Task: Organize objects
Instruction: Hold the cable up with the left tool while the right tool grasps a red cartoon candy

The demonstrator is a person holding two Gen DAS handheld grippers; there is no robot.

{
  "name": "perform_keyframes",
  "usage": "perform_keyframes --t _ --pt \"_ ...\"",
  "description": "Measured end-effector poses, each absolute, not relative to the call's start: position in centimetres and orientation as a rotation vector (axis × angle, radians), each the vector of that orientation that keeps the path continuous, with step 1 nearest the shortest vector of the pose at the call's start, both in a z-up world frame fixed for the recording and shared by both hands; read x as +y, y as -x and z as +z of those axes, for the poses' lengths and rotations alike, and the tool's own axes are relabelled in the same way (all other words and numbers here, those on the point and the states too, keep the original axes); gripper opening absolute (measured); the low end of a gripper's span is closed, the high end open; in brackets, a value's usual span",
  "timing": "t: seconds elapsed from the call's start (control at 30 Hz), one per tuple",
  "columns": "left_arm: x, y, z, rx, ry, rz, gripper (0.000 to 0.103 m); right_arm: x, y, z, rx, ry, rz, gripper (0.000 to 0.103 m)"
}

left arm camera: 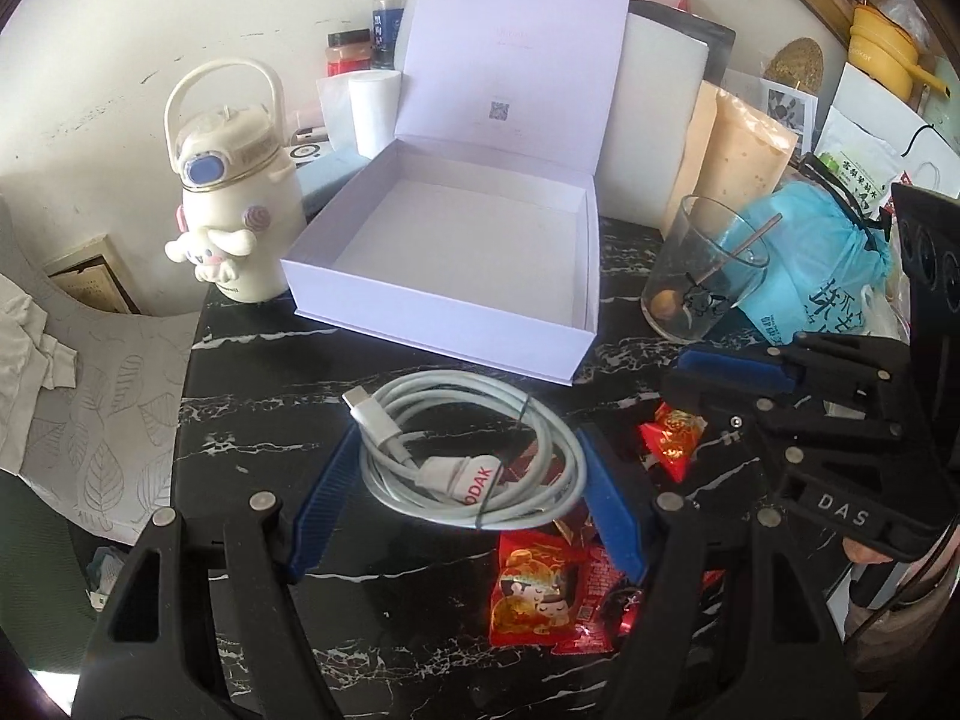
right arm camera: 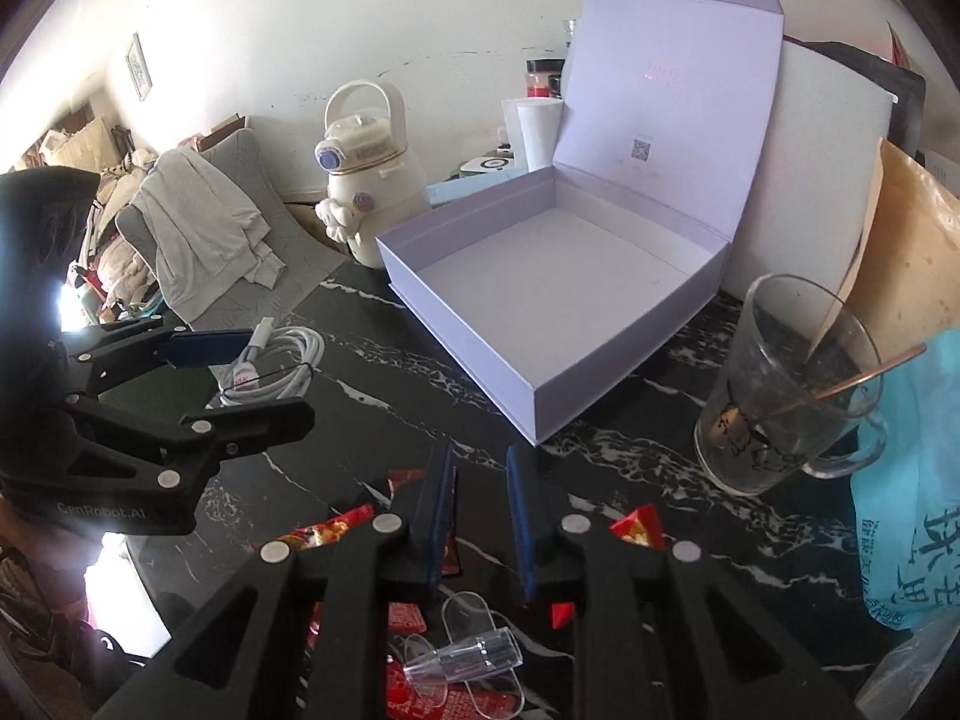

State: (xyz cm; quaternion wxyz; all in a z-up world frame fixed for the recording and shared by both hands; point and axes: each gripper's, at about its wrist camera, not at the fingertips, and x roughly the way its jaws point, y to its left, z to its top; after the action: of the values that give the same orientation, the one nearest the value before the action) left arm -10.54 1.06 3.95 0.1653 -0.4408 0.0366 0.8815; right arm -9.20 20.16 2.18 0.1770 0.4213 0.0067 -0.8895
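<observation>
My left gripper (left arm camera: 468,480) has the coiled white charging cable (left arm camera: 480,456) sitting right between its blue pads (left arm camera: 612,510), jaws clamped on the bundle from both sides, so it's gripping the cable, with the little white tag reading "ODAK" facing up in the middle. Under and just beside the coil are red snack packets (left arm camera: 546,594) on the black marble table (left arm camera: 270,420). My right gripper (right arm camera: 477,516) is pinched narrow, and I can't make out anything between its pads; a red packet (right arm camera: 639,528) lies just beside it, plus a clear plastic piece (right arm camera: 474,654) below. Past both claws, the open lavender box (right arm camera: 528,324) sits with its lid up, a glass mug (right arm camera: 786,396) with a spoon to its right, and a cream cartoon water bottle (left arm camera: 234,192) to its left.
</observation>
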Motion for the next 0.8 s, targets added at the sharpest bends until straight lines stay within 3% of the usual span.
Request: perform_keyframes --t 0.07,0.17,0.2,0.43,0.67,0.8 --pt "1.1 10.6 3.3 0.109 1.267 2.503 0.072 20.5 9.1 1.7 0.028 -1.215 -2.531 0.022" --pt "1.0 10.5 2.4 0.086 1.287 2.483 0.072 21.2 8.4 0.9 0.029 -1.241 -2.550 0.049" --pt "0.9 10.4 2.2 0.079 1.293 2.478 0.072 21.4 8.2 0.6 0.031 -1.251 -2.559 0.053" --pt "1.1 9.5 1.0 0.054 1.315 2.456 0.072 22.5 7.1 -1.5 0.056 -1.328 -2.607 0.055" --pt "1.9 8.9 -0.3 0.020 1.349 2.424 0.072 23.2 6.9 -3.0 0.075 -1.346 -2.671 0.075" --pt "2.2 8.8 -0.9 0.011 1.369 2.411 0.072 23.2 7.3 -3.8 0.104 -1.346 -2.666 0.078"
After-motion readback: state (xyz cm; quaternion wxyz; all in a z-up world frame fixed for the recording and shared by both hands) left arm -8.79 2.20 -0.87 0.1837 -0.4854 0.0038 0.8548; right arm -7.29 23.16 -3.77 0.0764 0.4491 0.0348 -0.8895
